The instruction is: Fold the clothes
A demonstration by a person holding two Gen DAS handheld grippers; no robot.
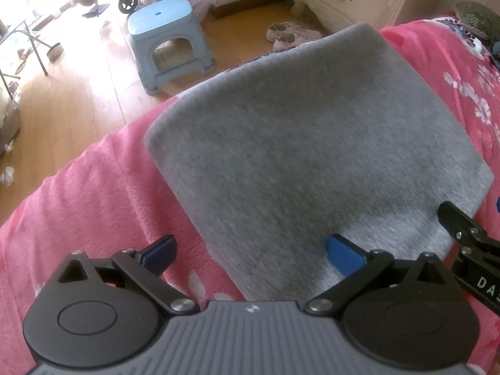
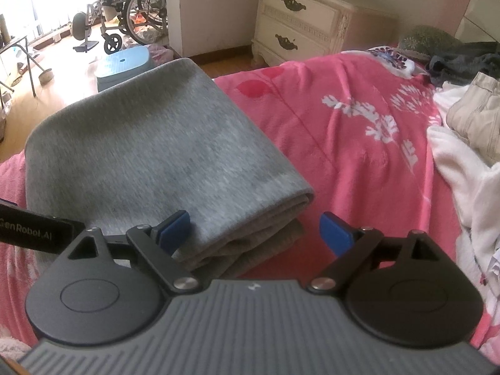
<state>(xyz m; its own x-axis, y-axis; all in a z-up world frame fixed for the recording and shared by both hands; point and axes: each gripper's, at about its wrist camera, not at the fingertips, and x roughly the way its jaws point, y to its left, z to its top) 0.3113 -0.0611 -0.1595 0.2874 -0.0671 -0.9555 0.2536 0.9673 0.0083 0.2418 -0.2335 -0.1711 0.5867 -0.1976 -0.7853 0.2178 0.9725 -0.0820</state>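
Observation:
A grey knit garment (image 1: 306, 143) lies folded into a thick rectangle on the pink flowered bedspread (image 1: 93, 193). My left gripper (image 1: 250, 254) hovers open over its near left edge, one blue pad over the bedspread and the other over the cloth. In the right wrist view the same grey garment (image 2: 150, 156) shows stacked folded layers at its near right corner. My right gripper (image 2: 256, 234) stands open at that corner, holding nothing. The right gripper's black finger (image 1: 459, 228) shows at the left view's right edge.
A heap of unfolded white and beige clothes (image 2: 468, 143) lies on the bed at the right, dark clothes (image 2: 462, 59) behind it. A light blue stool (image 1: 168, 47) stands beside the bed on the wood floor. A cream nightstand (image 2: 300, 22) and wheelchair (image 2: 134, 9) stand farther back.

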